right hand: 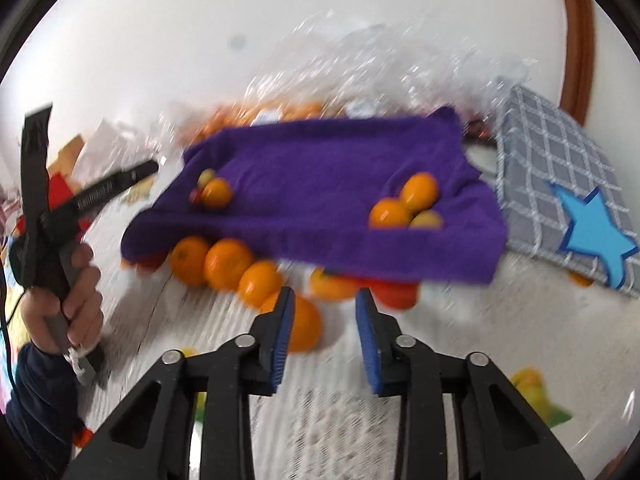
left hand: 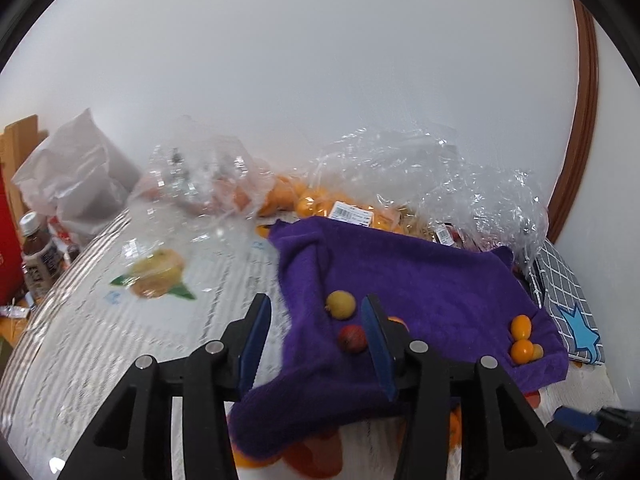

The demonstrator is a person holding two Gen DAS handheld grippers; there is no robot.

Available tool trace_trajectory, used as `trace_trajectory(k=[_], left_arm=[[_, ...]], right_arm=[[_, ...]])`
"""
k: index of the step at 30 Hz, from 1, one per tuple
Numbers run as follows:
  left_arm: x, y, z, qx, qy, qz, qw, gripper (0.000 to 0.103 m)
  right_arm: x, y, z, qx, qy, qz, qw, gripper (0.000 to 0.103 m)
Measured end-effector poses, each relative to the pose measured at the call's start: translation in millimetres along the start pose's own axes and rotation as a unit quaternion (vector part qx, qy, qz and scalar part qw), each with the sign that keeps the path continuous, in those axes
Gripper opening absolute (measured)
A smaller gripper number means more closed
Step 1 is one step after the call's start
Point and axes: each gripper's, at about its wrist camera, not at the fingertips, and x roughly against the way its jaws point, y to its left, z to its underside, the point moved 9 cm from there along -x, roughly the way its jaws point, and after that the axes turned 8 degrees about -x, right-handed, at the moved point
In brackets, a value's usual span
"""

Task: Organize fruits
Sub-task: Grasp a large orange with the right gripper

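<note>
Left wrist view: left gripper [left hand: 316, 320] wide open, holding nothing, low centre over purple cloth [left hand: 420, 280]. Yellow fruit [left hand: 341, 304] and red fruit [left hand: 352, 339] lie on the cloth btwn its fingers; small oranges [left hand: 521, 338] at cloth's right edge.

Right wrist view (blurred): right gripper [right hand: 325, 312] open, empty, bottom centre. Larger oranges [right hand: 228, 264] on counter [right hand: 340, 408] under cloth's near edge.

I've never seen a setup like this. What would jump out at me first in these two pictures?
Probably the bright purple towel spread mid-table, with small fruits in two clusters on it: a yellow one and a red one near its left edge, little orange ones at its right. Next, the larger oranges lined up along the towel's near edge, just ahead of the open right gripper.
</note>
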Motion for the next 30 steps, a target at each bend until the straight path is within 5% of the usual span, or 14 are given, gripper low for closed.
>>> trace_trajectory(k=[5,14,20,27,30], left_arm=[[19,15,14,0.009,0.003,-0.006,0.9999,0.047],[30,14,29,-0.011,0.014,-0.008,0.9998,0.047],[26,10,32,-0.015,0.023,0.002,0.9996,0.047],[28,-14,38,-0.041,0.034,0.049,0.9973,0.047],[31,-37,47,-0.061,0.052,0.097,0.9921,0.047]], right_arm=[[-5,16,20,0.002,0.020,-0.026,0.999,0.031],[-16,13,10,0.002,0.006,-0.002,1.000,0.039],[-33,11,14,0.005,0.044,-0.016,0.999,0.043],[-34,10,19,0.022,0.027,-0.012,0.999,0.042],[-24,-5,17,0.015,0.016,-0.006,1.000,0.042]])
